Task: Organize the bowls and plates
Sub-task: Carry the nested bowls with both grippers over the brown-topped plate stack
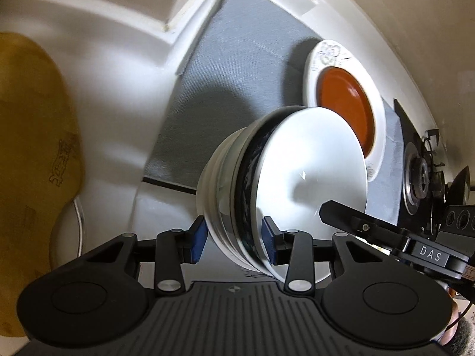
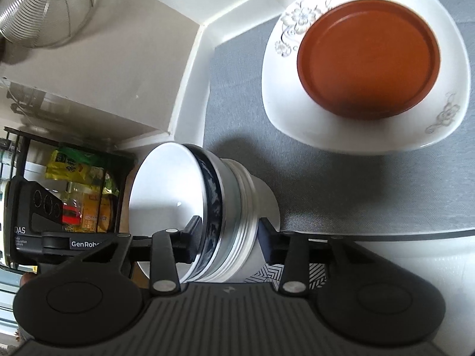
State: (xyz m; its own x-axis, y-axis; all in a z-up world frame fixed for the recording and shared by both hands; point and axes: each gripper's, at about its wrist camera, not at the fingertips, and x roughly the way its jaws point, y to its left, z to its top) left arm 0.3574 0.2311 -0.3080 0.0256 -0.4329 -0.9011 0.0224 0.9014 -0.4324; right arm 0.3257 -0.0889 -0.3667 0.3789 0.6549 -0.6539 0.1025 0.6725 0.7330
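Observation:
A stack of nested bowls (image 1: 285, 184), white with one dark blue patterned bowl among them, is held on its side between both grippers. My left gripper (image 1: 234, 241) is shut on the stack's rims, blue pads on either side. My right gripper (image 2: 228, 237) is shut on the same bowl stack (image 2: 207, 204) from the opposite side. A white floral plate (image 2: 299, 112) with a brown plate (image 2: 368, 59) on it lies on the grey mat (image 2: 237, 106) beyond the stack; the floral plate (image 1: 320, 56) and the brown plate (image 1: 344, 101) also show in the left wrist view.
The grey mat (image 1: 231, 83) lies on a white counter next to white walls. A yellow bag (image 1: 32, 136) is at the left. A gas stove burner (image 1: 415, 175) is at the right. A wire strainer (image 2: 44, 6) and a shelf with packets (image 2: 80, 190) are to the left.

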